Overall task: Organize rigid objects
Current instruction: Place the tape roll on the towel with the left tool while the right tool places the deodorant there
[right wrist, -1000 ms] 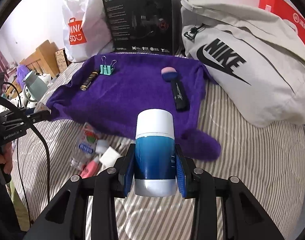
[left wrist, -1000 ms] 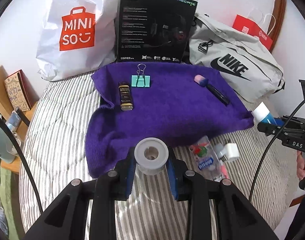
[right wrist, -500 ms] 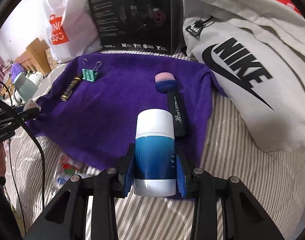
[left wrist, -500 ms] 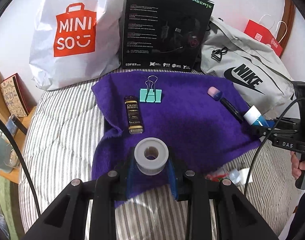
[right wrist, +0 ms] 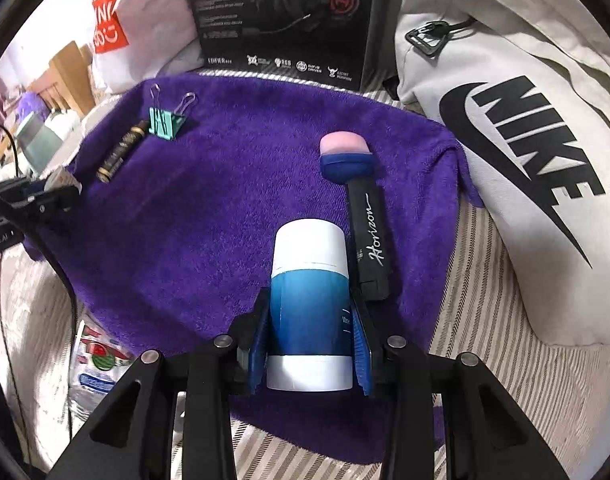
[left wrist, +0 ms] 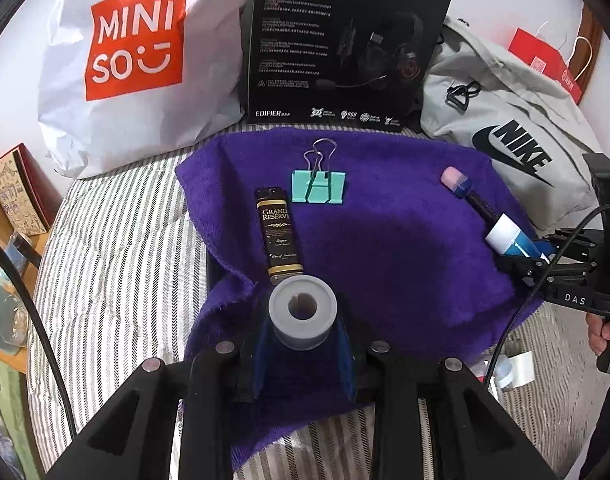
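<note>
Over the last second I had carried both loads off the striped bedding and in over the purple towel [left wrist: 405,264], so both pieces looked close to being set down with the rest. My left gripper [left wrist: 303,344] was pinching the grey spool [left wrist: 303,312], which had closed right up behind the near end of the dark Grand Reserve bottle [left wrist: 279,236]; the teal binder clip [left wrist: 318,187] lay just ahead and slightly right of that. I judged the free cloth was to the spool's right, a broad bare stretch. My right gripper [right wrist: 310,344] was clamped on the blue and white tube [right wrist: 310,304], now alongside the black Horizon brush [right wrist: 369,236], just to its left. Room there was tight on the right, with the towel's edge and the grey Nike bag [right wrist: 525,168] close, but open to the left.
</note>
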Available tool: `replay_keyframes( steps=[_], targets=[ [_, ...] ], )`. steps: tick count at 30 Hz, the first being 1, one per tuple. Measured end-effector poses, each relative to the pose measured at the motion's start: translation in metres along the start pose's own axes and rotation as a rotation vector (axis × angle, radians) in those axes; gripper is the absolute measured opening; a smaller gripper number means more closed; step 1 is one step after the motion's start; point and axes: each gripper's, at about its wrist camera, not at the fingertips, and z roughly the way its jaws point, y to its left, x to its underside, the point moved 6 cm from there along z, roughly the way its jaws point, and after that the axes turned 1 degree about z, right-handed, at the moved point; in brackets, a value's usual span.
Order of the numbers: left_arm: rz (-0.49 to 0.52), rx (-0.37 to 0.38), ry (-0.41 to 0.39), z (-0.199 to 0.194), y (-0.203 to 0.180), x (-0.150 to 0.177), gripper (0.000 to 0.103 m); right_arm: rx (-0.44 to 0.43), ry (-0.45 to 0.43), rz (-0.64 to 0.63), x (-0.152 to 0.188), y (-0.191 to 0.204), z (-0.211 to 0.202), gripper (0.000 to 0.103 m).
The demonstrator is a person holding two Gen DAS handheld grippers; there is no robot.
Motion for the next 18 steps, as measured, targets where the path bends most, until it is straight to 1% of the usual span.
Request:
replay_keyframes(
  steps=[8, 14, 18],
  targets=[
    [0.012, -0.015, 0.035, 0.016, 0.005, 0.004, 0.028, -0.014, -0.007, -0.016, 0.000, 0.000, 0.003, 0.036],
    [0.063, -0.049, 0.059, 0.027, -0.001, 0.000, 0.028, -0.018, -0.017, -0.023, 0.000, 0.000, 0.002, 0.036],
    [0.078, -0.067, 0.064, 0.029, -0.003, -0.001, 0.028, -0.020, -0.023, -0.026, 0.002, 0.000, 0.002, 0.037]
  ],
)
